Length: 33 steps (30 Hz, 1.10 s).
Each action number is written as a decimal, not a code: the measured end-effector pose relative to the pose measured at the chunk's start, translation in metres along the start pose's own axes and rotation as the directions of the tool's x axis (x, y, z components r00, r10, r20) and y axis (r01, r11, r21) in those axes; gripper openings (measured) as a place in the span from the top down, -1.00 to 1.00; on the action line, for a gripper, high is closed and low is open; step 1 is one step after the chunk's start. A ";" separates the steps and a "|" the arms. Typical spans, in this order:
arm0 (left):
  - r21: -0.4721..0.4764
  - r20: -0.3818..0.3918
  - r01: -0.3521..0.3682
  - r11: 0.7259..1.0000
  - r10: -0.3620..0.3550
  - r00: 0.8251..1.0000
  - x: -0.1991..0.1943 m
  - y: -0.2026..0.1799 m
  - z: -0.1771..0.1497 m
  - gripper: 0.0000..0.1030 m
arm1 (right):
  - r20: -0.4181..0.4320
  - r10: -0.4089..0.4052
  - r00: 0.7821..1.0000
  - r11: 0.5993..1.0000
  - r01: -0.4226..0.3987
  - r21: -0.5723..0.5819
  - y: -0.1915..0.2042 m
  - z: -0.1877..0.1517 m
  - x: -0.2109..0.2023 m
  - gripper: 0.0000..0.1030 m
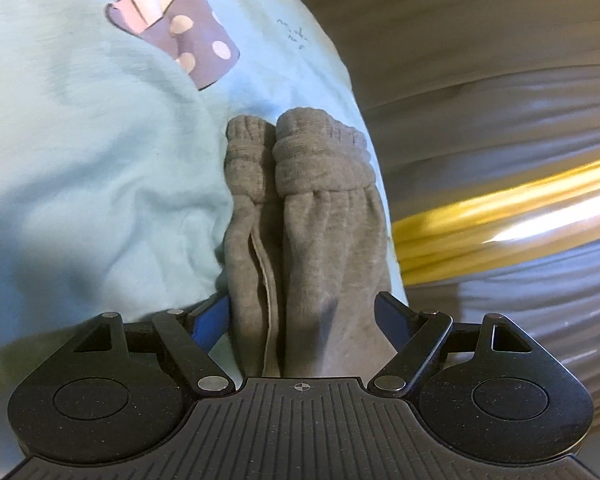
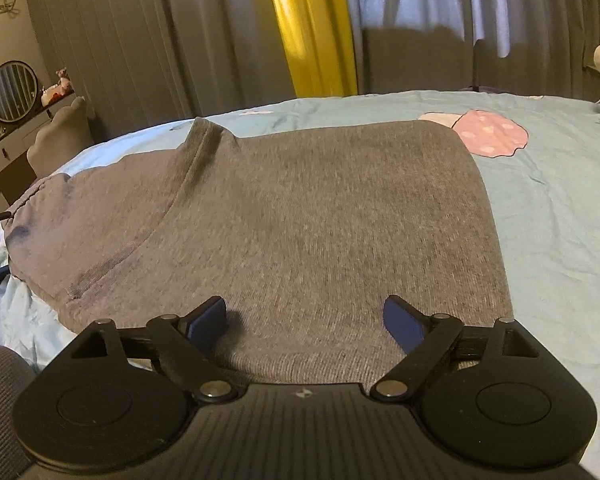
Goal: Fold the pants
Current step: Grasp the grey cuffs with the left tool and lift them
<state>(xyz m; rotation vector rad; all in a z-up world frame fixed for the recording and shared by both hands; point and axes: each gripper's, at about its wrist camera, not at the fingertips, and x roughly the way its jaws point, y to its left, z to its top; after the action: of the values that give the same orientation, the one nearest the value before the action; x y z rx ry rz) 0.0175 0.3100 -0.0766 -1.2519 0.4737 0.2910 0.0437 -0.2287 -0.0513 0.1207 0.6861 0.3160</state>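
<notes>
Grey pants (image 2: 284, 216) are lying flat on the bed (image 2: 560, 208), curtains (image 2: 228, 28) hanging beyond. The right gripper (image 2: 305, 320) fingers are spreading apart over the fabric. The left gripper (image 1: 302, 316) fingers are standing apart around the bunched cuffs (image 1: 300, 152); blur is smearing the background.

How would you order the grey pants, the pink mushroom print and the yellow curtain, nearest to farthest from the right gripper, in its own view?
1. Grey pants, directly beneath the right gripper.
2. Pink mushroom print, ahead right on the bedsheet.
3. Yellow curtain, beyond the bed.
</notes>
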 end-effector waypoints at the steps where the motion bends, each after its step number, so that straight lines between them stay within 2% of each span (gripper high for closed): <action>1: -0.003 0.001 0.001 1.000 -0.001 1.000 0.003 0.000 0.003 -0.64 | 0.002 0.000 1.000 1.000 0.000 0.001 0.000 0.000 0.000 -0.71; 5: 0.001 0.012 0.022 1.000 -0.022 1.000 0.014 -0.005 0.017 -0.64 | 0.005 -0.002 1.000 1.000 0.002 -0.006 0.001 -0.001 0.002 -0.73; 7: 0.027 0.020 0.003 1.000 -0.003 1.000 0.019 -0.011 0.023 -0.50 | 0.005 -0.002 1.000 1.000 0.002 -0.004 0.001 -0.001 0.002 -0.73; 9: 0.060 0.010 -0.019 0.998 0.019 1.000 0.022 -0.017 0.028 -0.05 | 0.004 0.000 1.000 1.000 0.000 -0.002 0.000 -0.001 0.002 -0.73; 11: 0.120 0.005 -0.070 0.990 0.070 0.998 0.026 -0.023 0.031 0.34 | 0.005 -0.003 1.000 1.000 0.003 -0.008 0.001 -0.001 0.002 -0.73; 13: 0.145 -0.002 -0.090 0.985 0.092 0.996 0.032 -0.024 0.033 0.33 | 0.007 -0.010 1.000 1.000 0.010 -0.013 0.002 -0.001 0.003 -0.73; 14: 0.133 -0.012 -0.101 0.986 0.103 0.995 0.036 -0.023 0.036 0.25 | 0.008 -0.011 1.000 1.000 0.011 -0.015 0.002 -0.001 0.003 -0.73; 15: 0.108 -0.013 -0.106 0.988 0.108 0.994 0.040 -0.022 0.038 0.07 | 0.008 -0.011 1.000 1.000 0.012 -0.015 0.002 -0.001 0.003 -0.73; 17: 0.066 -0.016 -0.104 0.992 0.105 0.994 0.047 -0.021 0.042 0.06 | 0.008 -0.011 1.000 1.000 0.012 -0.015 0.002 -0.001 0.004 -0.73; 20: 0.053 -0.018 -0.115 0.992 0.116 0.993 0.049 -0.027 0.046 0.47 | 0.009 -0.010 1.000 1.000 0.010 -0.012 0.001 -0.001 0.003 -0.73; 22: 0.123 -0.009 -0.081 0.989 0.082 0.997 0.043 -0.040 0.044 0.57 | 0.010 -0.013 1.000 1.000 0.014 -0.002 0.001 0.001 0.001 -0.71; 24: 0.261 0.013 -0.068 0.963 0.067 0.998 0.031 -0.064 0.038 0.59 | 0.017 -0.024 1.000 0.999 0.024 0.023 -0.001 0.003 -0.003 -0.61; 28: 0.450 0.046 -0.042 0.892 0.024 0.999 0.013 -0.115 0.022 0.61 | 0.029 -0.050 0.998 0.996 0.047 0.080 -0.011 0.007 -0.011 -0.45; 31: 0.598 0.041 0.010 0.801 -0.043 0.998 -0.003 -0.161 -0.006 0.61 | 0.056 -0.077 0.995 0.988 0.068 0.140 -0.021 0.011 -0.020 -0.45; 33: 0.709 -0.004 0.072 0.701 -0.098 0.995 -0.011 -0.195 -0.034 0.61 | 0.080 -0.088 0.993 0.979 0.071 0.190 -0.029 0.013 -0.029 -0.44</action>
<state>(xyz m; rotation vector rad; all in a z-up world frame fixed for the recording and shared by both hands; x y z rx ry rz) 0.0910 0.2202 0.0836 -0.4968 0.4351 0.0286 0.0380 -0.2659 -0.0303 0.2835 0.6301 0.1677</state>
